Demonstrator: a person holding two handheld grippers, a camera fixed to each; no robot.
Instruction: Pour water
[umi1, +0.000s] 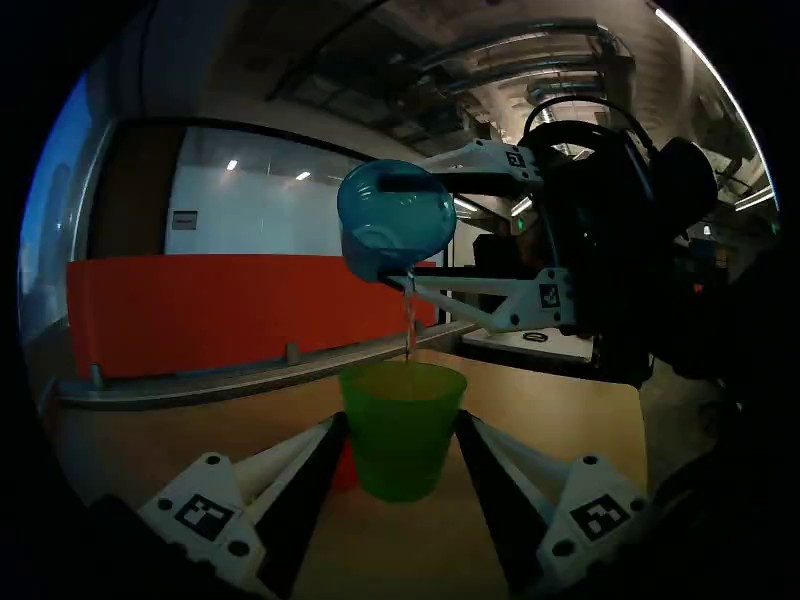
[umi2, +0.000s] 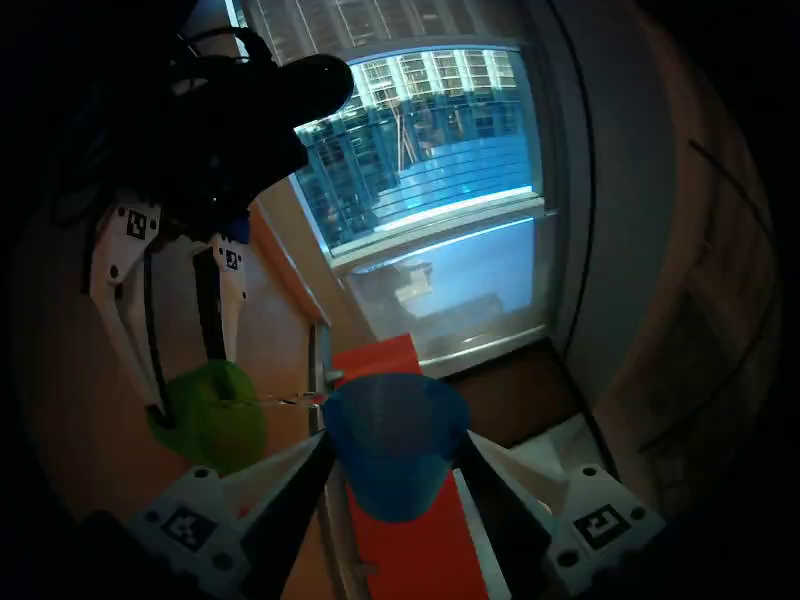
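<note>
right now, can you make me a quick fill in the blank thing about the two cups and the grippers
1. The left gripper is shut on the green cup, which stands ____.
2. The right gripper tips the blue cup, and a thin stream of ____ falls from its rim.
3. In the left gripper view, the blue cup hangs ____ the green cup.

Missing words: upright; water; above
</note>
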